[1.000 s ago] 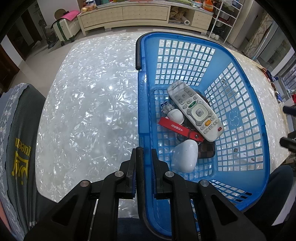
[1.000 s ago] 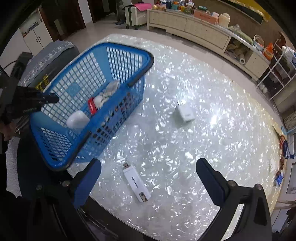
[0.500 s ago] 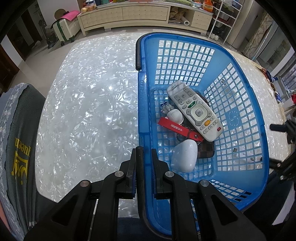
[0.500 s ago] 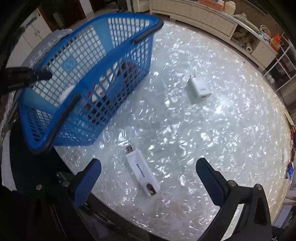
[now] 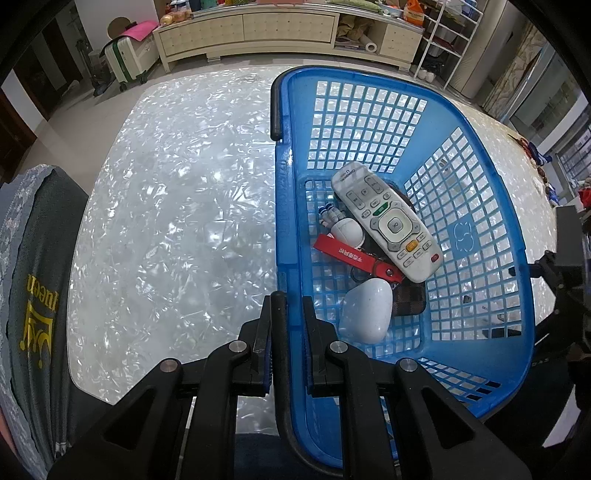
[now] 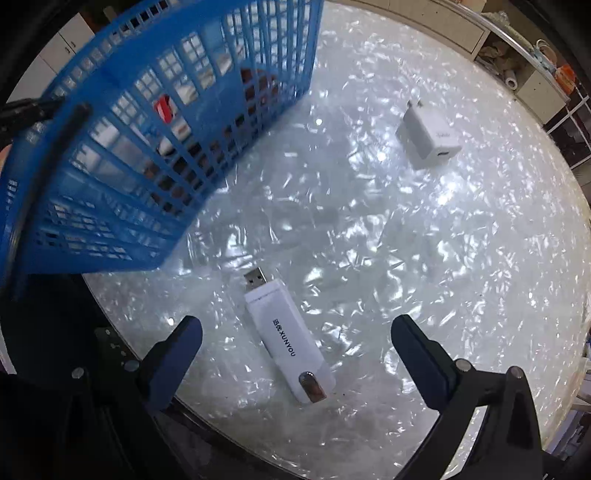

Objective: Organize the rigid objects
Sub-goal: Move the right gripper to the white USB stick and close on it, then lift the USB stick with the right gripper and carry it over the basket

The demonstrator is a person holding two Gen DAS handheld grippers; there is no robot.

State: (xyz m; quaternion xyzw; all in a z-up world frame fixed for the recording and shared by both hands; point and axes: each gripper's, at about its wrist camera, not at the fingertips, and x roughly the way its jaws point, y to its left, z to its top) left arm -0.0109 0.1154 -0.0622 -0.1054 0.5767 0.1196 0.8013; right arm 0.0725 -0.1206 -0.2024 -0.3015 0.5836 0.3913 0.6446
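A blue mesh basket stands on the pearly table, and my left gripper is shut on its near rim. Inside lie a white remote, a red key strap, a small white figurine and a white pebble-shaped case. In the right wrist view a white USB stick lies on the table near its front edge, between the spread fingers of my open right gripper, which hovers just above it. A white charger plug sits farther back. The basket fills the left.
The round table's edge runs just below the USB stick. A grey chair back with yellow print stands left of the table. A long low cabinet and a white suitcase are across the room.
My right gripper has come down toward the USB stick, which now looks larger and lies between the fingers. The left gripper and basket have not moved.
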